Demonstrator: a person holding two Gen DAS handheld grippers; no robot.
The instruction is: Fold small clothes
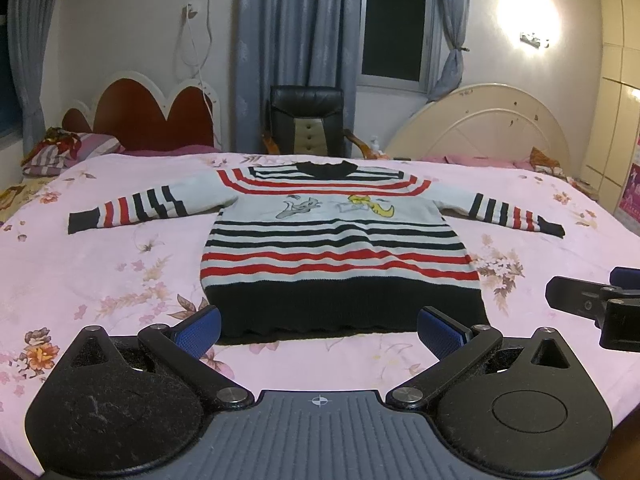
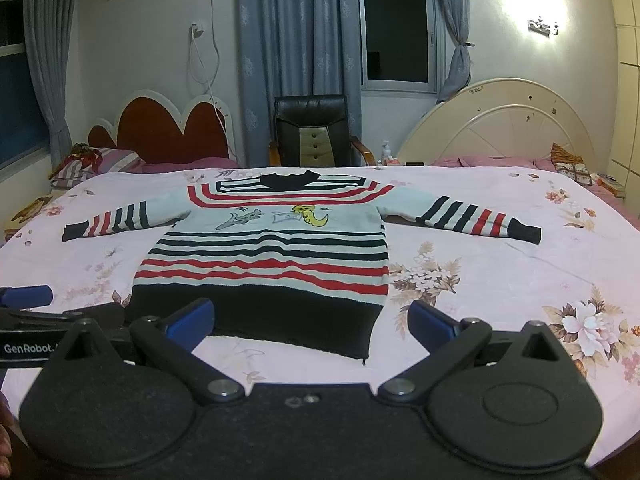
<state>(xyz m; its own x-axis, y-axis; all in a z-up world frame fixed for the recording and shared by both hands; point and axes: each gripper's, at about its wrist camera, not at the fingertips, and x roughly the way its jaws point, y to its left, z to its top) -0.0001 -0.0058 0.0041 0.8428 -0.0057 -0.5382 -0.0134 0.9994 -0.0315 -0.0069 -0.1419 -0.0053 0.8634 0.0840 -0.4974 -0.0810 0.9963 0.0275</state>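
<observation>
Sweater [image 1: 340, 240] lies flat on bed [image 1: 100, 280] (chair [image 1: 306, 120] behind).

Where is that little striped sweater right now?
The striped sweater lies flat on the flowered pink bedspread, sleeves out; its dark hem faces both open tongs, its collar the black chair.

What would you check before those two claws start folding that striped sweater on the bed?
1. Striped sweater lies flat, front up: ok.
2. Both sleeves spread out to the sides, left sleeve, right sleeve: ok.
3. Left gripper open with nothing between its pads: ok.
4. Right gripper open and empty: ok.
5. Both grippers sit just short of the black hem, not touching it: ok.
6. Bedsheet around the sweater free of other items: ok.
</observation>
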